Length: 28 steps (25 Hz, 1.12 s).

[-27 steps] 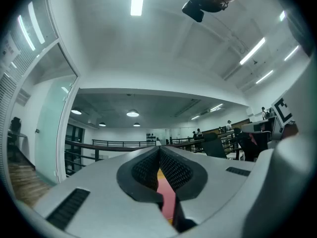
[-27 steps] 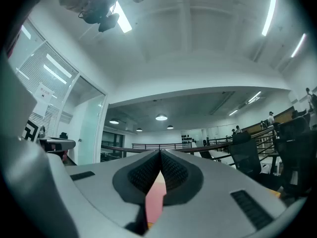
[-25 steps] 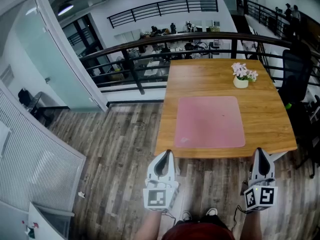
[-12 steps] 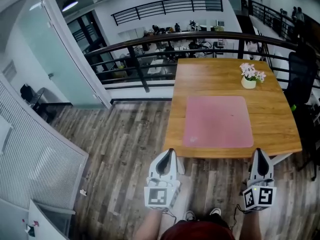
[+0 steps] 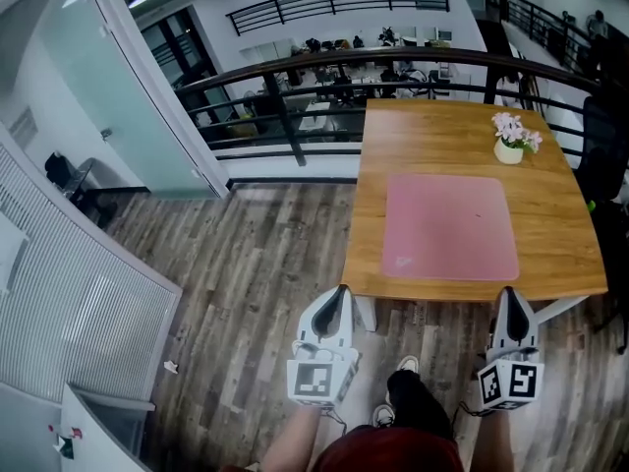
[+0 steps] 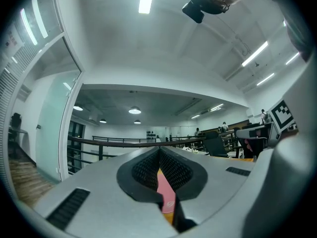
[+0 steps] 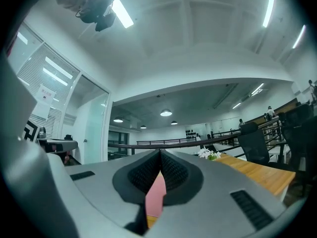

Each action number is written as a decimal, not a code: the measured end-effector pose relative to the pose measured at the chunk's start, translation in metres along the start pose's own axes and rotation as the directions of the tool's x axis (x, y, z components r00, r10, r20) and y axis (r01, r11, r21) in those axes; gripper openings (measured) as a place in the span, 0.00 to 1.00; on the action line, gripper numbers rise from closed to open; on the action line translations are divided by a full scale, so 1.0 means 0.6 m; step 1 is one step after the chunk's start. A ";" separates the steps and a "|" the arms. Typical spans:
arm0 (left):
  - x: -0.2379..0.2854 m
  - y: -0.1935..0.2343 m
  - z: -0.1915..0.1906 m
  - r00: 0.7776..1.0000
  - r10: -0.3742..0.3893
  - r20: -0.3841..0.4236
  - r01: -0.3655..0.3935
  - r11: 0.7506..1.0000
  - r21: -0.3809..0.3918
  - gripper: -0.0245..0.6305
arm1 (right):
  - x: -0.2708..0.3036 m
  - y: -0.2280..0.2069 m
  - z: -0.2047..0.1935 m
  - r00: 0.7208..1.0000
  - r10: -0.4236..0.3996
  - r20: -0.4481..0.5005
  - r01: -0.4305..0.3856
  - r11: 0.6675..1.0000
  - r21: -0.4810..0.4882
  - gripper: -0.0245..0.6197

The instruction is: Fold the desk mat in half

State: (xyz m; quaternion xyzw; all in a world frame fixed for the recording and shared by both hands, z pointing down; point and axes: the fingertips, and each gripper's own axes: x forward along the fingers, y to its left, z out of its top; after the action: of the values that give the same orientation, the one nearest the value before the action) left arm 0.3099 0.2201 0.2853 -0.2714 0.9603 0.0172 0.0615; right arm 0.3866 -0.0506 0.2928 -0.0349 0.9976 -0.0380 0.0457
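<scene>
Since a second ago the table has slid rightward in the head view, and a dark-trousered leg has been brought forward between the grippers; a step toward the work seems to be under way. The left gripper and the right gripper are held level, just short of the table's near edge, each with its jaws pressed together on nothing. This is judged a mere approach posture.

Ahead of the fingertips the pink desk mat lies flat and unfolded, with nothing resting on it. Its near right corner lies just beyond the right fingers, while the left fingers are pointed at the table's near left corner, left of the mat.

Beyond the mat's far right corner a small pot of flowers is stood, apparently clear of it, though the gap is hard to judge from here. Farther still a dark railing is seen.
</scene>
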 end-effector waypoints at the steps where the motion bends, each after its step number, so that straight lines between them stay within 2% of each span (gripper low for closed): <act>1: 0.007 0.008 -0.002 1.000 0.006 0.001 -0.006 1.000 -0.006 0.07 | 0.010 0.002 -0.003 1.000 0.002 -0.003 -0.002 1.000 0.003 0.05; 6: 0.051 0.041 -0.031 1.000 0.010 -0.008 -0.010 1.000 -0.007 0.07 | 0.062 0.008 -0.039 1.000 0.006 -0.013 -0.006 1.000 0.016 0.05; 13: 0.167 0.090 -0.063 0.999 -0.040 -0.012 0.040 0.999 0.006 0.07 | 0.178 0.010 -0.079 1.000 -0.018 -0.017 0.019 0.999 0.031 0.05; 20: 0.322 0.133 -0.101 0.992 -0.117 -0.057 0.117 0.993 0.009 0.07 | 0.297 -0.018 -0.113 0.994 -0.097 -0.057 0.099 0.994 0.043 0.05; 28: 0.472 0.153 -0.134 0.974 -0.216 -0.064 0.214 0.976 -0.033 0.07 | 0.403 -0.051 -0.153 0.979 -0.180 -0.096 0.185 0.982 0.045 0.05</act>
State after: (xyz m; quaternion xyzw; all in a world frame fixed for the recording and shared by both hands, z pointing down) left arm 0.0138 0.1456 0.3286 -0.3749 0.9266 0.0135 0.0271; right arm 0.1400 -0.0921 0.3652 -0.1234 0.9899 -0.0704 -0.0029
